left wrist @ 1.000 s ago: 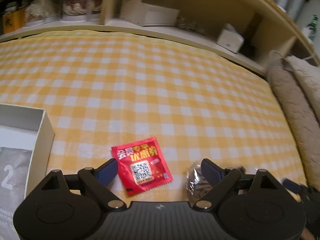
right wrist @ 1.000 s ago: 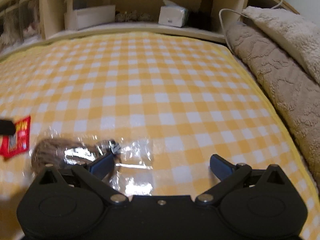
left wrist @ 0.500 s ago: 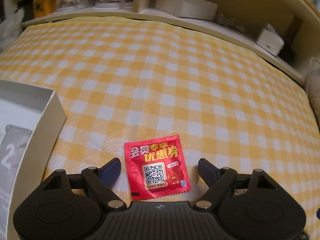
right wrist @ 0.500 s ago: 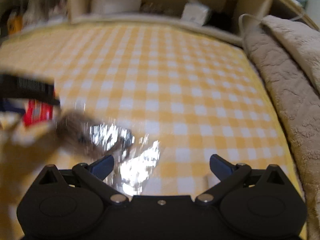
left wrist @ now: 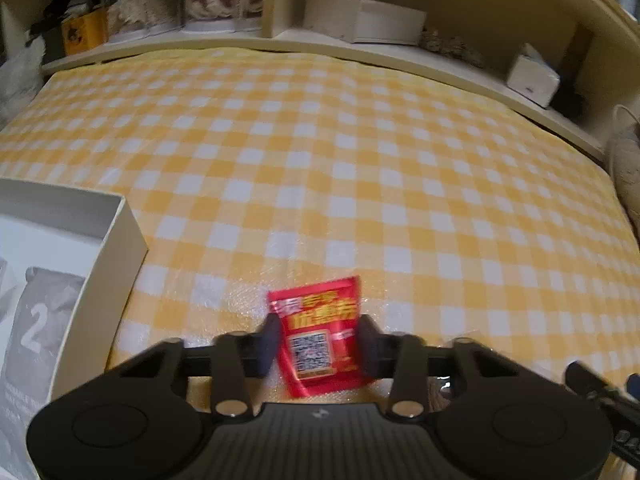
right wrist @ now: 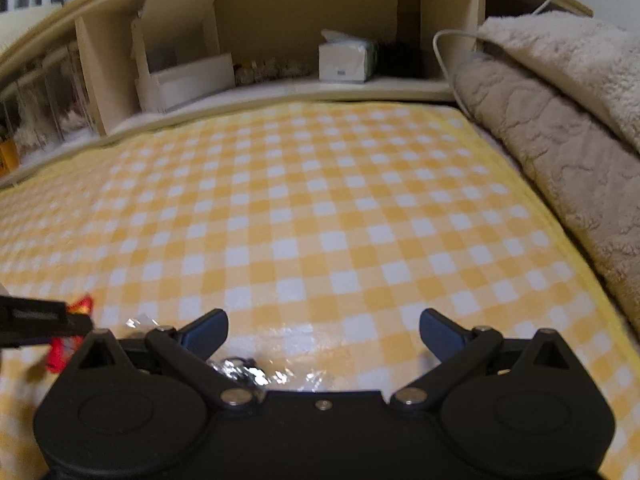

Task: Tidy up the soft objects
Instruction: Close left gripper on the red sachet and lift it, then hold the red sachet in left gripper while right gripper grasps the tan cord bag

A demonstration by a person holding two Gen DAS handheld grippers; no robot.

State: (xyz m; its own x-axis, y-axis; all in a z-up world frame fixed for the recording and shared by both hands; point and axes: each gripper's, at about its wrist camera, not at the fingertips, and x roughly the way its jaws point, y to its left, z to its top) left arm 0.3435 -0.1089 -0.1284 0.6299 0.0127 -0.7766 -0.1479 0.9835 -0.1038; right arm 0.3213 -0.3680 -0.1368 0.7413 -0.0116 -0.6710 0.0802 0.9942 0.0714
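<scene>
- Your left gripper [left wrist: 318, 346] has just been closing; its 2 pads now press both sides of the red sachet [left wrist: 320, 334], which sits on the yellow checked cloth [left wrist: 320, 160] beside the white box [left wrist: 108, 264].
- Your right gripper [right wrist: 323, 330] stands wide apart, holding nothing.
- The clear-wrapped item [right wrist: 248, 372] lies just below its left finger, partly hidden.

Red sachet [left wrist: 320, 336], apparently pinched upright

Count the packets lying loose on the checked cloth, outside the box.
2. A red packet sits between the left hand-held gripper's closing fingers; a clear wrapped packet lies under the right hand-held gripper. Others may be hidden.
</scene>
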